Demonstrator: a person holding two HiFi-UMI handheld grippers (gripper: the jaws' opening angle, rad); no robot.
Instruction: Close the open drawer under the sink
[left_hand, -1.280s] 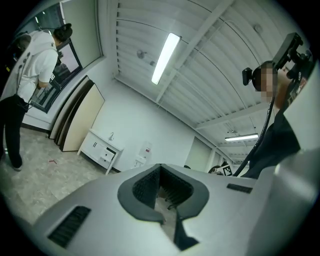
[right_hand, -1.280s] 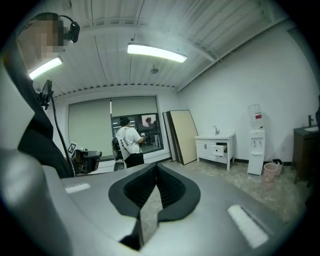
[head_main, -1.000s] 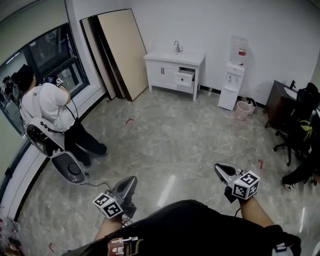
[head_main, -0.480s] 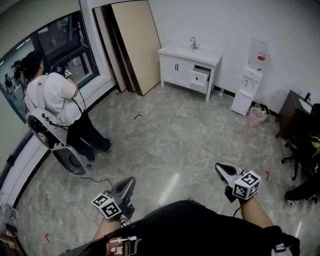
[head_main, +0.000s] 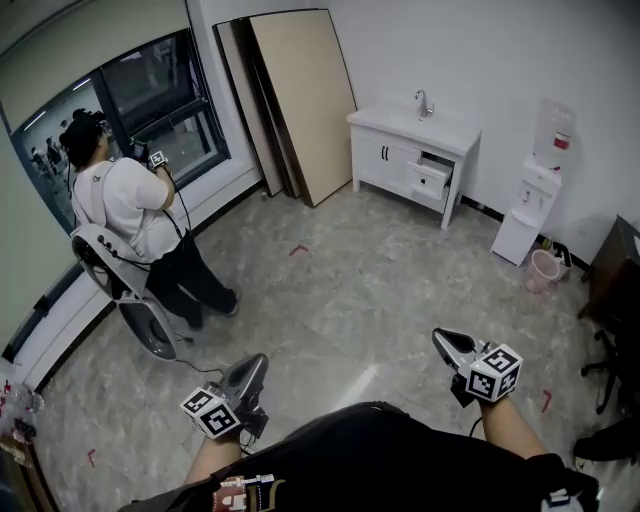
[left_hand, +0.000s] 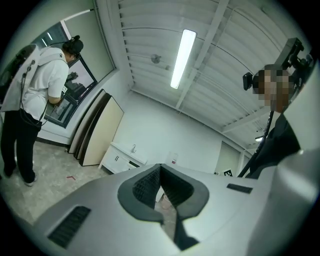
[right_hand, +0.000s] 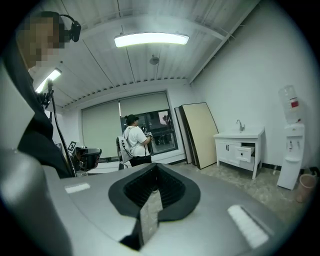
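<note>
Currently, drawer (head_main: 432, 179) stands pulled out just under the sink (head_main: 424, 112); my left gripper (head_main: 257, 361) and right gripper (head_main: 441, 338) both clenched, empty, well short of the sink

Water dispenser (head_main: 541, 190) beside pink bin (head_main: 545, 270)
</note>
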